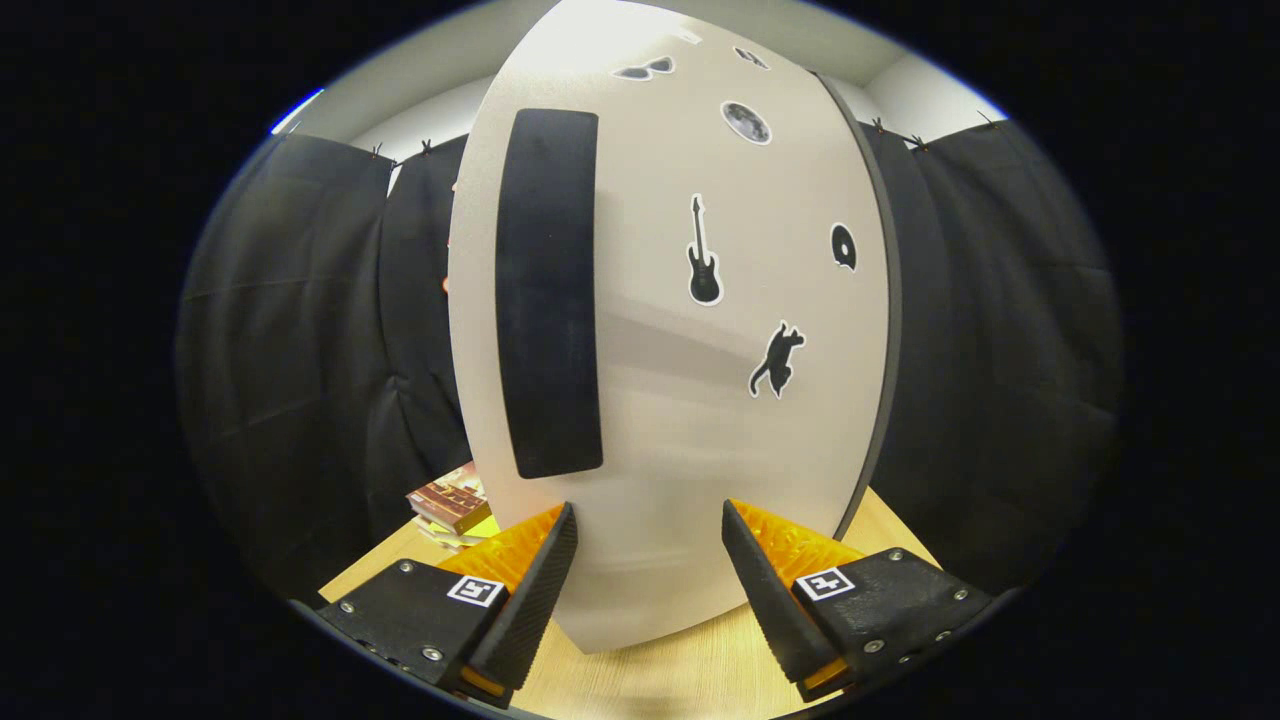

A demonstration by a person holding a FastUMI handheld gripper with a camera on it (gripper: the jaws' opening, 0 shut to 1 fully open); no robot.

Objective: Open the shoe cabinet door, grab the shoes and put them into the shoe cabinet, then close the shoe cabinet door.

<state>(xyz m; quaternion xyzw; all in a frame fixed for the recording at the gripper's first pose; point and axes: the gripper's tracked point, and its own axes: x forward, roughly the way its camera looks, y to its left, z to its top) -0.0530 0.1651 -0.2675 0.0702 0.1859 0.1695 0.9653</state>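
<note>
Gripper [648,560], lower centre of the frame: fingers spread wide, holding nothing. Just ahead of them, filling the centre, the pale shoe cabinet door [690,420] with a dark vertical handle strip [548,290] at its left and black stickers, among them a guitar [703,252] and a cat [777,360]. The cabinet stands on a wooden table [660,680]. At lower left, what may be stacked books [452,505].

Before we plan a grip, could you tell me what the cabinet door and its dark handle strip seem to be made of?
The cabinet door, just ahead of the open tool, looks like matte white laminated board: an even, dull sheen, a thin dark edge, flat stickers. The handle strip looks like matte black foam or rubber, though it could be a recess.
</note>
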